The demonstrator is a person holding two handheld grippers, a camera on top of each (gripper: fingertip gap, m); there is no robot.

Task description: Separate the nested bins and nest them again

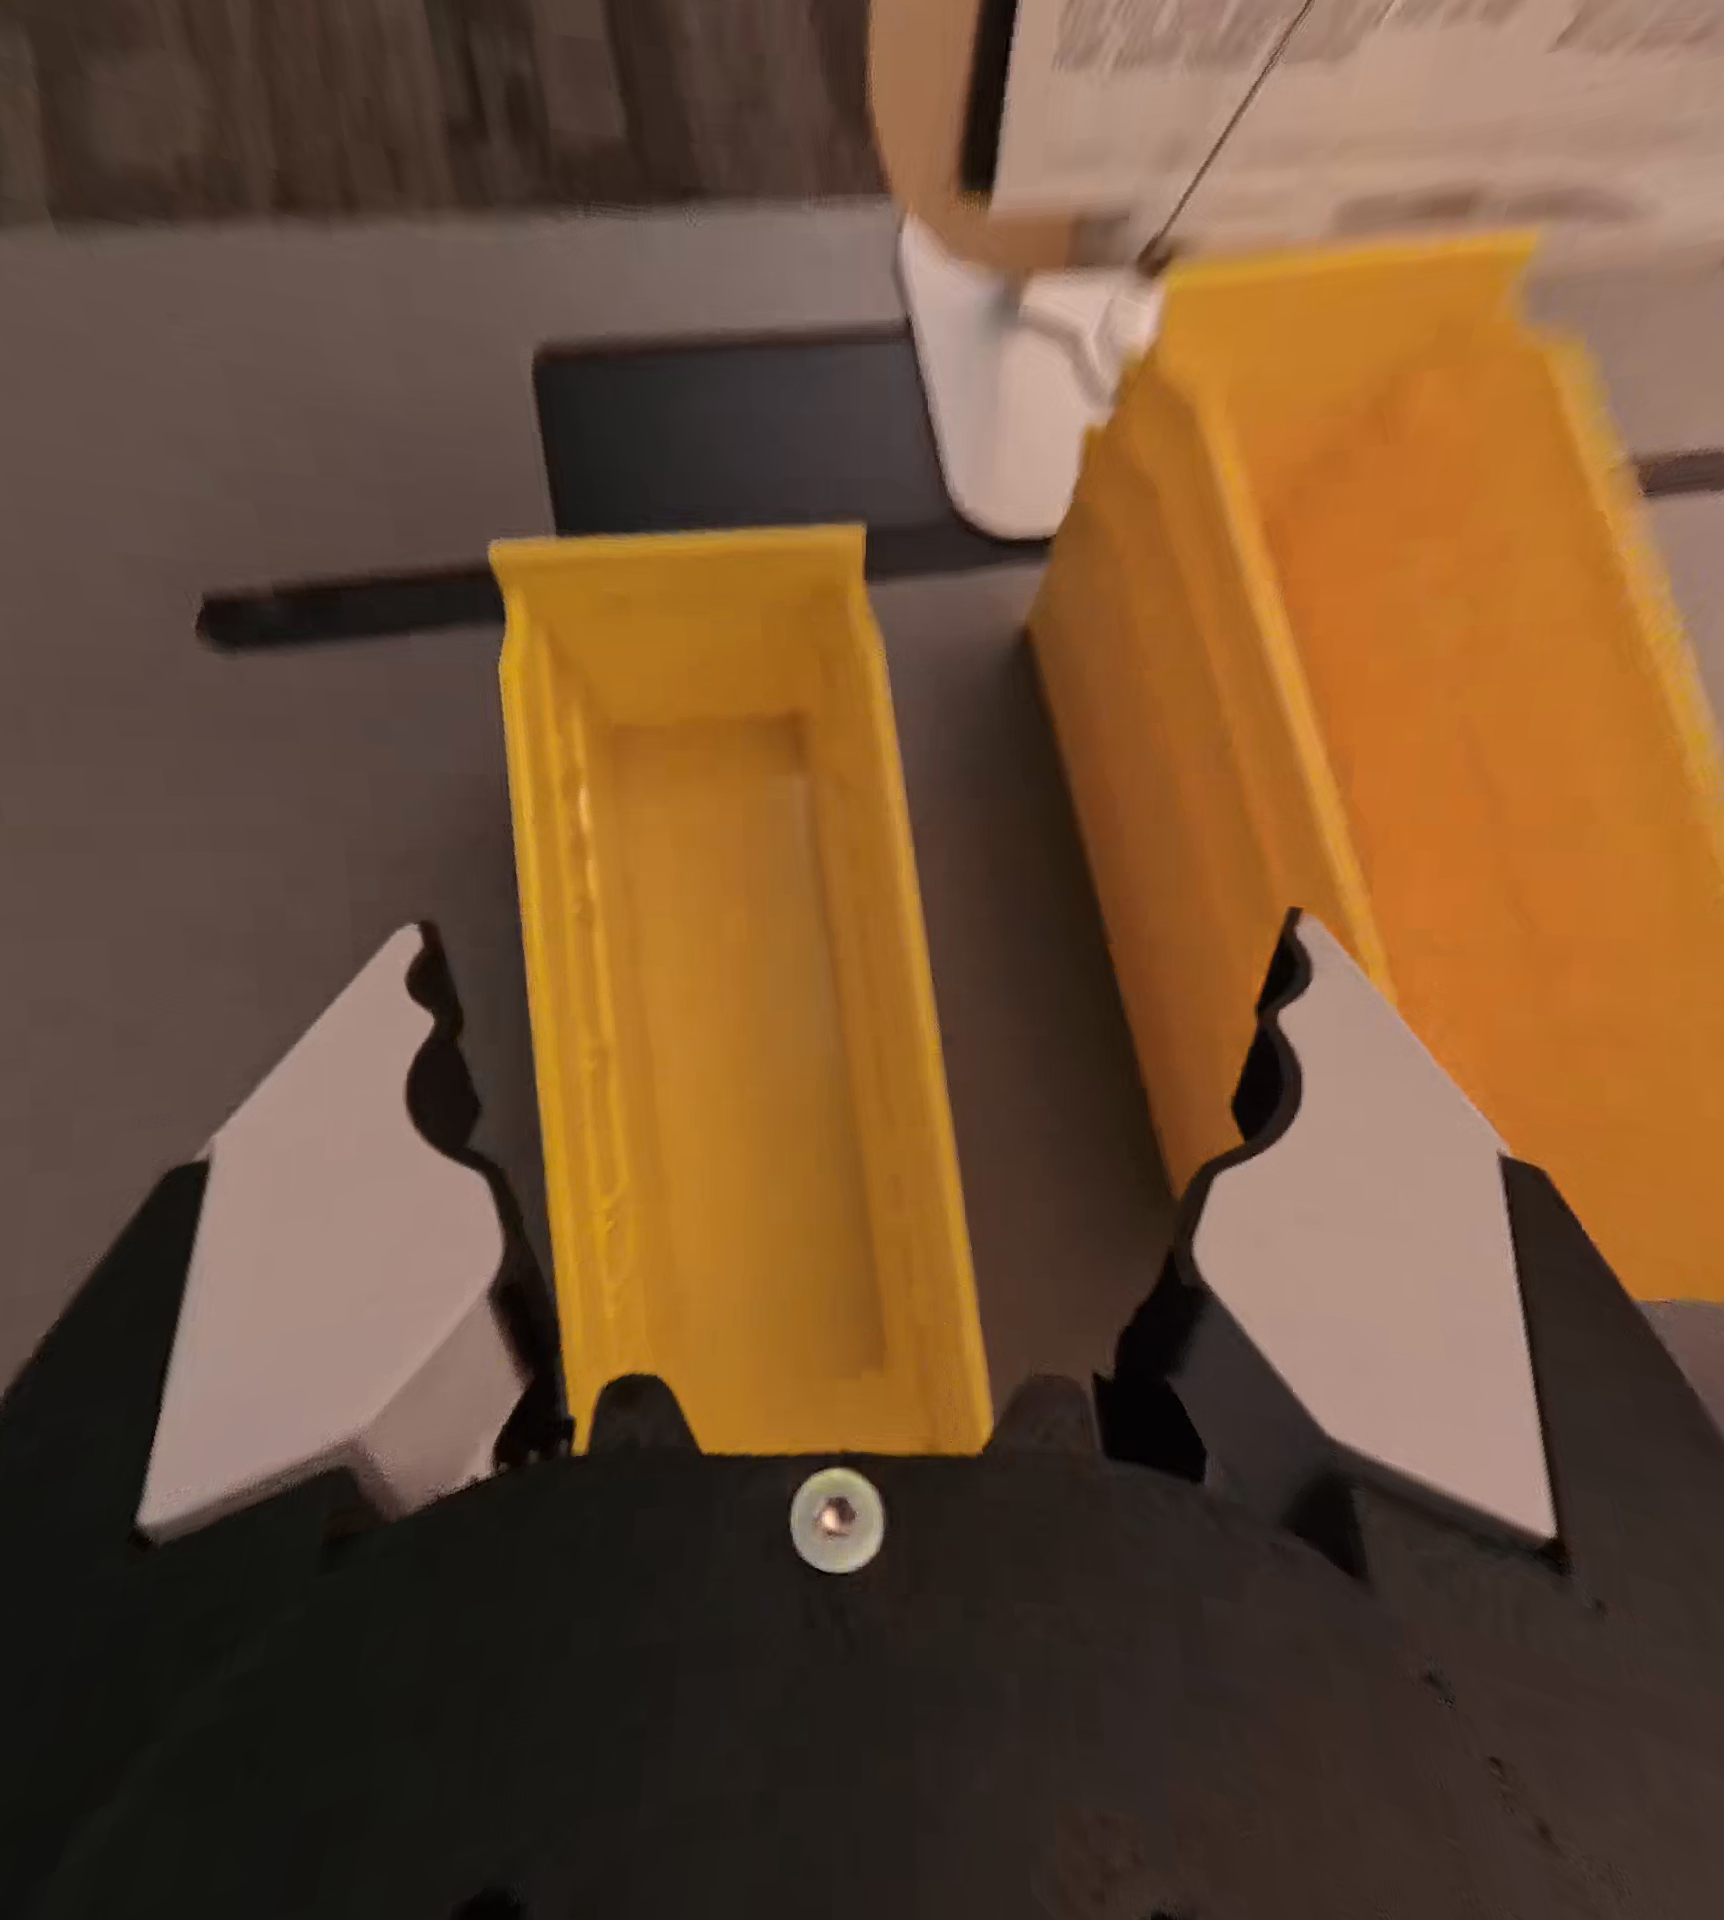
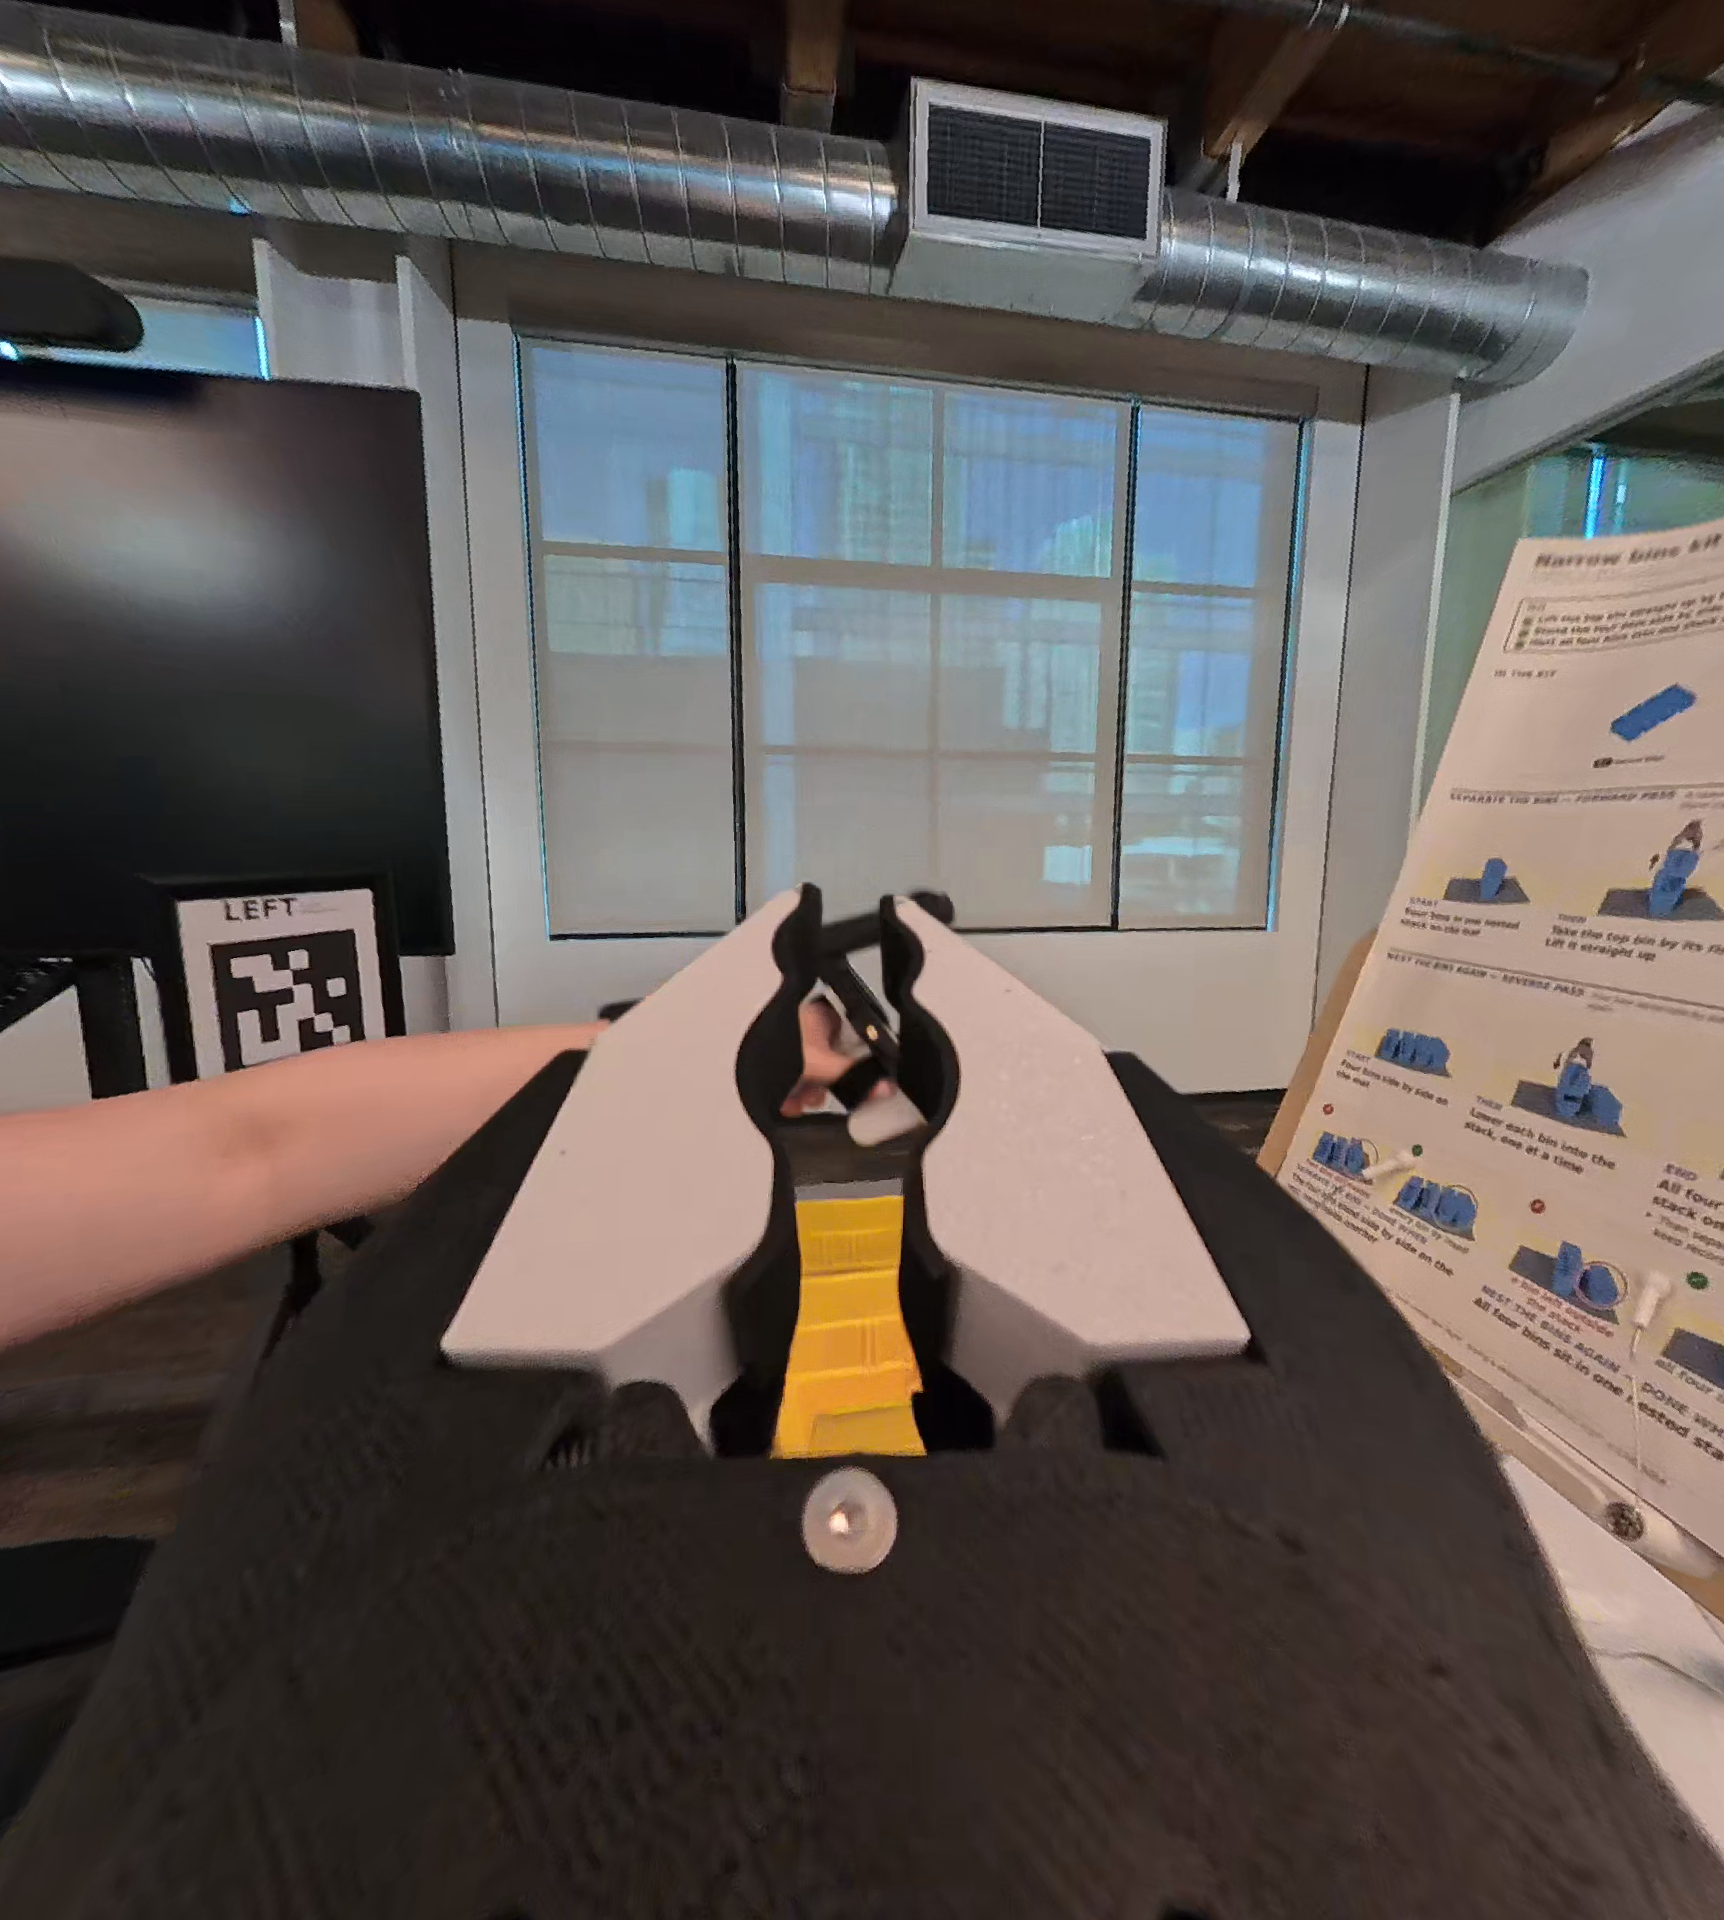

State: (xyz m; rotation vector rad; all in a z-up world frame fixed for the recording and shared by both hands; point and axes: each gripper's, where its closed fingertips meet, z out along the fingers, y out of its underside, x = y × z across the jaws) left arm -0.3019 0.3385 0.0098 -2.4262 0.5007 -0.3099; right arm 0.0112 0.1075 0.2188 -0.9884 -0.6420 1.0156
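In the left wrist view my left gripper (image 1: pixel 858 925) is wide open above the grey table (image 1: pixel 162 727). A single narrow yellow bin (image 1: pixel 733 987) stands open side up between its fingers, and neither pad touches it. A larger yellow stack of bins (image 1: pixel 1409 779) leans to the right of it, blurred. In the right wrist view my right gripper (image 2: pixel 853 899) has its fingertips a slit apart with nothing between them. Stepped yellow bin rims (image 2: pixel 847 1330) show through the gap lower down. I cannot see whether the pads press on them.
A black mat (image 1: pixel 733 426) lies behind the single bin. An instruction board (image 2: pixel 1616 1039) on a white base (image 1: pixel 993 416) stands at the right. A person's arm (image 2: pixel 214 1164) reaches in from the left. A dark screen (image 2: pixel 162 644) and a marker card (image 2: pixel 286 987) stand at the back left.
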